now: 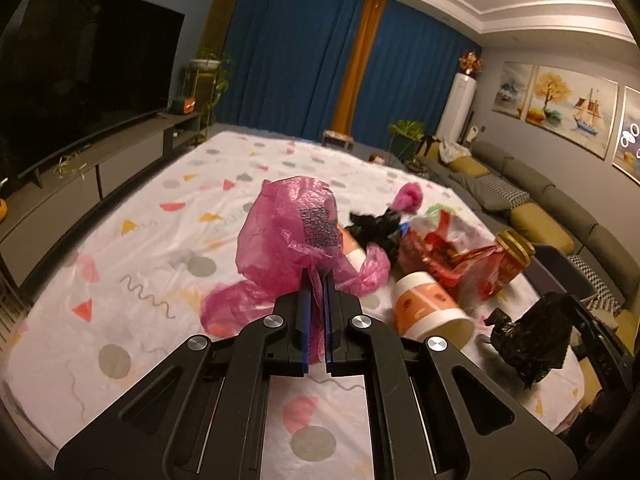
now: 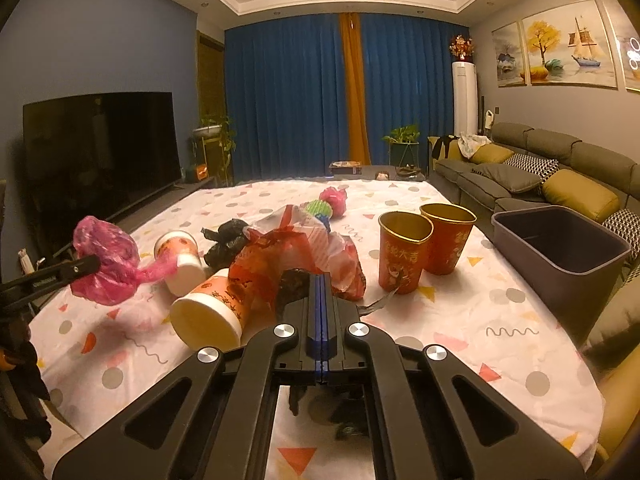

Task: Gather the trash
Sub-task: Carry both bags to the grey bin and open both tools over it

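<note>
At centre frame, left gripper (image 1: 317,276) clamped the pink bag (image 1: 286,236); right gripper (image 2: 322,280) pinched the black bag (image 2: 294,286); both wanted lifting clear before swinging to the grey bin (image 2: 560,256).

TV (image 2: 100,148), sofa (image 2: 532,160) – blue curtains (image 2: 288,96) behind.

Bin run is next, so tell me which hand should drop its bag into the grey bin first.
Right, probably. The right gripper is shut on a black bag, and the grey bin sits on its side of the table. The left gripper, shut on the pink bag, is across the trash pile.
</note>
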Motion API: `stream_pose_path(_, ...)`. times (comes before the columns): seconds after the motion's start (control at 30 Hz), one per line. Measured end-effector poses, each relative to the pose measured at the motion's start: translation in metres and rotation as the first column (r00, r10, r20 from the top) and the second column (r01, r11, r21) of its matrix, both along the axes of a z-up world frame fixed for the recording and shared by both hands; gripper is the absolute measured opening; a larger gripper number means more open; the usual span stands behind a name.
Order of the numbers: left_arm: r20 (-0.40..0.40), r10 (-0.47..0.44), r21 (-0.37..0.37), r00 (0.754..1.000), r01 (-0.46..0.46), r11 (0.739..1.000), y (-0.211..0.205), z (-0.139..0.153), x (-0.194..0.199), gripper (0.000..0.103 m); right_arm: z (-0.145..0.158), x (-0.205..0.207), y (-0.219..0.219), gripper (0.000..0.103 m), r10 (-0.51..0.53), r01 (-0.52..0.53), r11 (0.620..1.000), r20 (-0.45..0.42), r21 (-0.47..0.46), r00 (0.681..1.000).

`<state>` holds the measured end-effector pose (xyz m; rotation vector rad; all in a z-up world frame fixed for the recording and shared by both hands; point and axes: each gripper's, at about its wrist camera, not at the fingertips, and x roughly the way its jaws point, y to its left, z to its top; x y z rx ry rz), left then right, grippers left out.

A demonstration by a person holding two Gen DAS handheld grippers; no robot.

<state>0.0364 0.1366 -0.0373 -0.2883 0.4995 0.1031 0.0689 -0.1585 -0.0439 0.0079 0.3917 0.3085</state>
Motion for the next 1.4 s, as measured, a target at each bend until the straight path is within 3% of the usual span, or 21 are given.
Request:
stream_pose_path(0.4, 0.081, -0.071, 0.028, 0.994, 0.069, 0.997, -0.028, 0.029, -0.01, 0.004, 0.021, -0.01, -0.021, 0.001, -0.021, 0.019, 0.999, 0.054, 0.03, 0.998)
stream_pose_path(0.73, 0.12, -0.207, 0.057, 0.971, 0.201, 0.978, -0.09, 0.051, 0.011, 0.004, 0.041, -0.006, -0.055, 0.001, -0.066, 0.062, 0.997, 0.089, 0.044, 0.994)
stream_pose_path(1.07, 0.136, -0.393, 0.085, 0.909, 0.384, 0.919, -0.197, 0.067, 0.06, 0.004, 0.068, 0.018, -0.122, 0.001, -0.189, 0.185, 0.982, 0.151, 0.039, 0.97)
stream_pose_path(1.4, 0.141, -0.538, 0.099, 0.831, 0.529, 0.843, -0.31, 0.071, 0.136, 0.004, 0.085, 0.084, -0.207, 0.001, -0.359, 0.357, 0.933, 0.157, 0.046, 0.92)
